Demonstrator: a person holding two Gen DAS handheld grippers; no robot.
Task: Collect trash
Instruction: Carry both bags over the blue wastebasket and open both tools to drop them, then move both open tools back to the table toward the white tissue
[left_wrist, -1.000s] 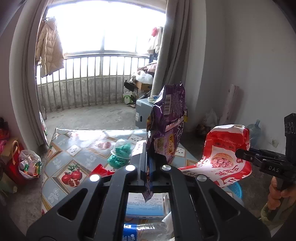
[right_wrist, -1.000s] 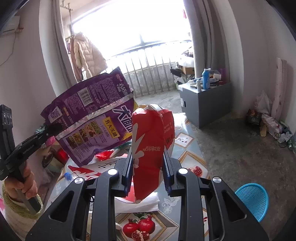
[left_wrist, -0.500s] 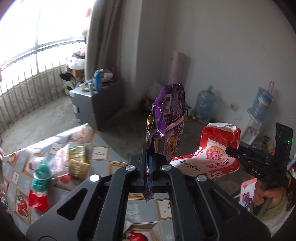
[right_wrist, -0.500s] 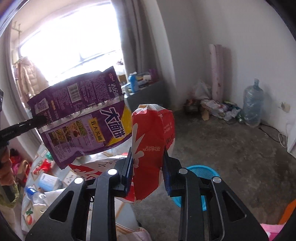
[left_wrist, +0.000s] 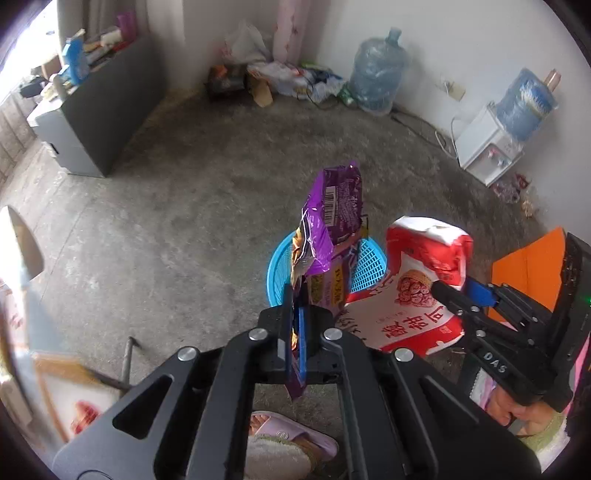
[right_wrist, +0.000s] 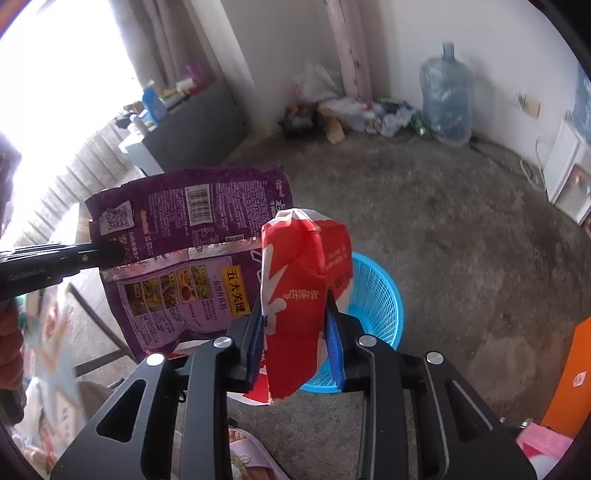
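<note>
Bare concrete floor (left_wrist: 166, 229) fills the room, with a blue mesh basket (right_wrist: 373, 291) standing on it. Above the basket, the left tongs (left_wrist: 297, 314) are clenched on a purple snack bag (left_wrist: 328, 229). Just beside it, the right tongs (right_wrist: 295, 332) clamp a red-and-white bag (right_wrist: 299, 295). Water jugs (left_wrist: 376, 81) line the wall.

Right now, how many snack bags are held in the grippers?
2. The purple bag is clamped in the left gripper; the red bag is clamped in the right gripper. Both hang above the blue basket.
</note>
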